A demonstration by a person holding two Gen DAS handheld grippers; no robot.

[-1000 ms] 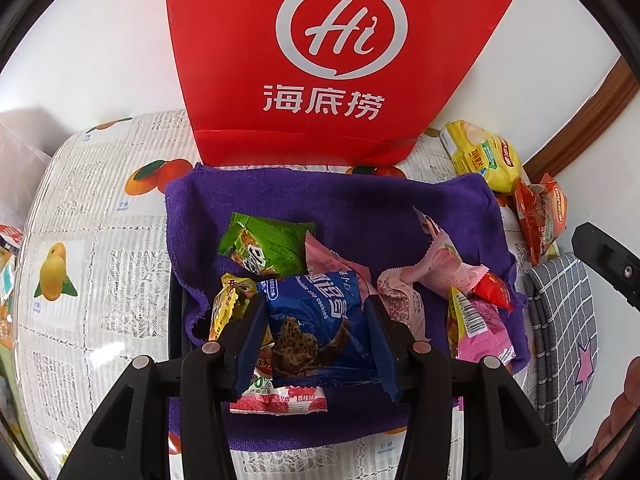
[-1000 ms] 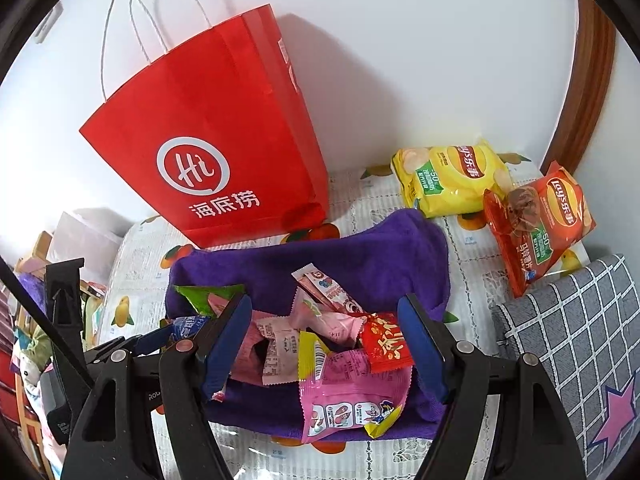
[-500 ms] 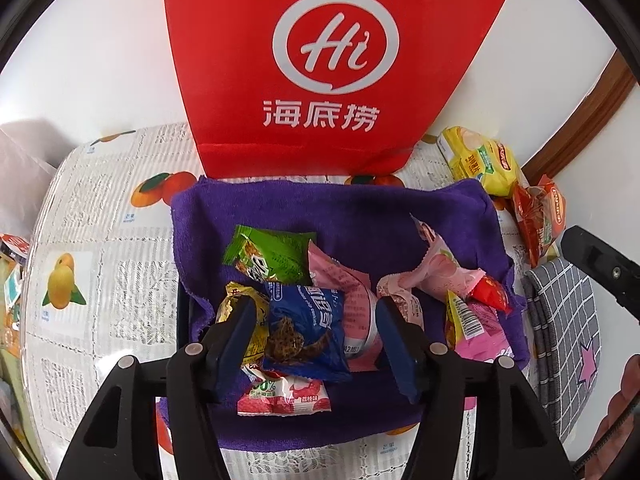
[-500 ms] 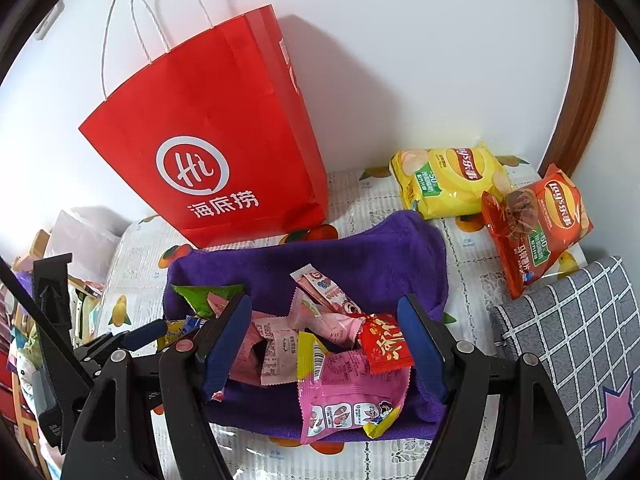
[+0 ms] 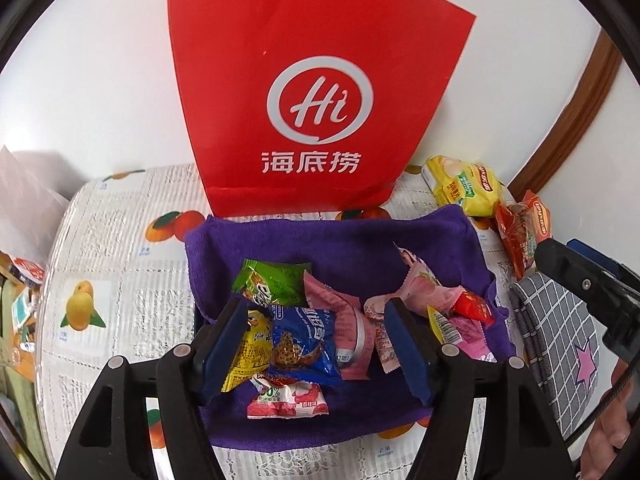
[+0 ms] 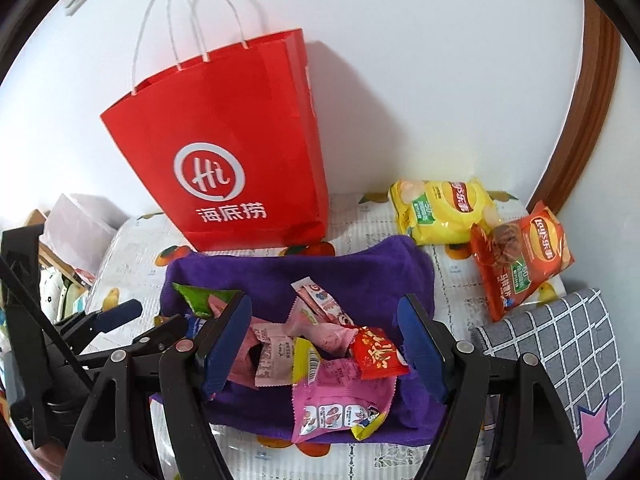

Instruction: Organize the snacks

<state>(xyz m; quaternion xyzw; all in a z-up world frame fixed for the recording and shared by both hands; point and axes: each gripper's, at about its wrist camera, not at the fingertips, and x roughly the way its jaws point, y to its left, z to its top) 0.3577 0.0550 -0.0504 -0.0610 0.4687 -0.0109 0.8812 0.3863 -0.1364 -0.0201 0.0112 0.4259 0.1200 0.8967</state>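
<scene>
Hovering over the purple towel (image 5: pixel 340 240), our left gripper (image 5: pixel 316 340) has just been opening its jaws, and the blue snack packet (image 5: pixel 306 346) lies between them on the towel's near half, no longer pressed by either pad, so we count it as released. Our right gripper (image 6: pixel 326 342) stands wide and unclenched above the pink packets (image 6: pixel 320 364) and the small red sachet (image 6: pixel 376 354) heaped on the towel's right half, gripping nothing. To do this step well, we judge that we should lift the left gripper straight clear before swinging it, so a pad does not drag the blue packet or the yellow packet (image 5: pixel 246 354) beside it off the towel; the yellow one may be brushing the left pad, though the distortion there leaves us unsure. The wrappers look slick and light, so any next pick wants a grip on one packet's body and not a crimped edge. The left view alone shows the strawberry packet (image 5: pixel 286 400) at the towel's near edge, below the blue one. The right view alone shows the white handles (image 6: pixel 188 24) of the red paper bag (image 6: pixel 224 160) behind the towel, and gives the yellow chip bag (image 6: pixel 444 212) and red chip bag (image 6: pixel 520 256) off the towel's far right corner in full.
</scene>
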